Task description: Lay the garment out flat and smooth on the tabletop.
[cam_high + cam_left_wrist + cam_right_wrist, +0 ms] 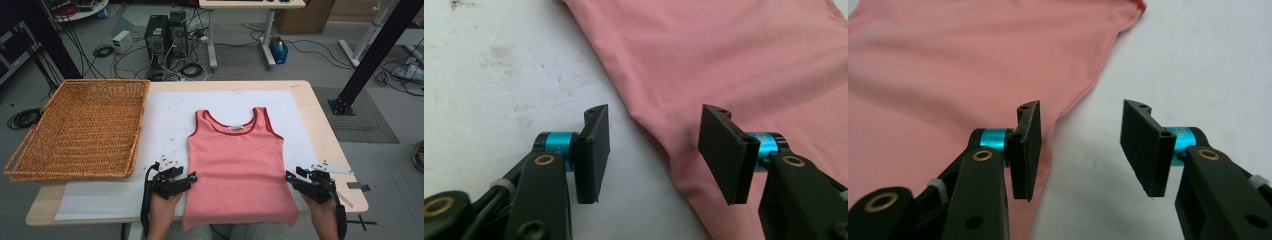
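**Pink top flat, both grippers at its sides**

While the pink top (239, 167) lies flat and smooth in the middle of the table, its neck points to the far side and its bottom edge hangs a little over the near edge. It rests on a white sheet (170, 115), likely so it stays clean and slides well.

At the left side of the top sits the left gripper (192, 178). Its jaws are spread apart, with the cloth edge running between them, but the pads do not press on it. At the right side sits the right gripper (288, 176), spread the same way, with the edge just by one pad. Nothing is pinched yet. I think the two hands wait at both sides so they can grab the top together and fold it.

Far to the left stands a brown woven basket (30, 150), maybe where the folded top will go.
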The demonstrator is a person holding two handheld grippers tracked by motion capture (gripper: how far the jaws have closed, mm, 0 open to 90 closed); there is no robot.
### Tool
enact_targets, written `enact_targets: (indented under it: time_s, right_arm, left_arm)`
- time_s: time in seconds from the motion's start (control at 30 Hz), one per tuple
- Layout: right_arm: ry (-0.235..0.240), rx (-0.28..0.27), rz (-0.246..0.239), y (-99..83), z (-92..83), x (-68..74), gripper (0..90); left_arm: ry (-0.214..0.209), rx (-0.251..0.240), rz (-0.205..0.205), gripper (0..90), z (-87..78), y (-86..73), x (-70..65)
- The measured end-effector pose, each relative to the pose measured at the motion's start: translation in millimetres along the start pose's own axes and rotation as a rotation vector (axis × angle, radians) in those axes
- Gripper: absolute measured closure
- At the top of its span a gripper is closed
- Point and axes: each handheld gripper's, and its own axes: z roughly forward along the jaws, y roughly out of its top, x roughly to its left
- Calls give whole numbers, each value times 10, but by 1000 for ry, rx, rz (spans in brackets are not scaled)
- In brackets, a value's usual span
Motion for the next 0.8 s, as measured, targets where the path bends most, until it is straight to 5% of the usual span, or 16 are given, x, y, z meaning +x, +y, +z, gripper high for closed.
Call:
enact_targets:
  time_s: [0.2, 0.33, 0.43, 0.53, 0.6, 0.8]
  right_arm:
    - [-32, 17, -61, -198, -5, 175, 549]
    - [-49, 7, -26, -248, -92, 258, 608]
    - [-65, 11, -92, -310, -96, 322, 728]
    - [-37, 17, -112, -307, -95, 331, 879]
    - [-29, 13, -100, -318, -106, 330, 885]
    - [2, -11, -50, -421, -319, 308, 885]
  left_arm:
    - [-29, -16, -20, 491, -78, -112, -87]
    - [-32, -32, -18, 497, -121, -190, -160]
    - [31, -49, 43, 528, -116, -237, -237]
    - [89, -58, 79, 740, -121, -269, -278]
    - [46, -70, 77, 872, -128, -301, -262]
    - [15, -74, 72, 875, -248, -390, -268]
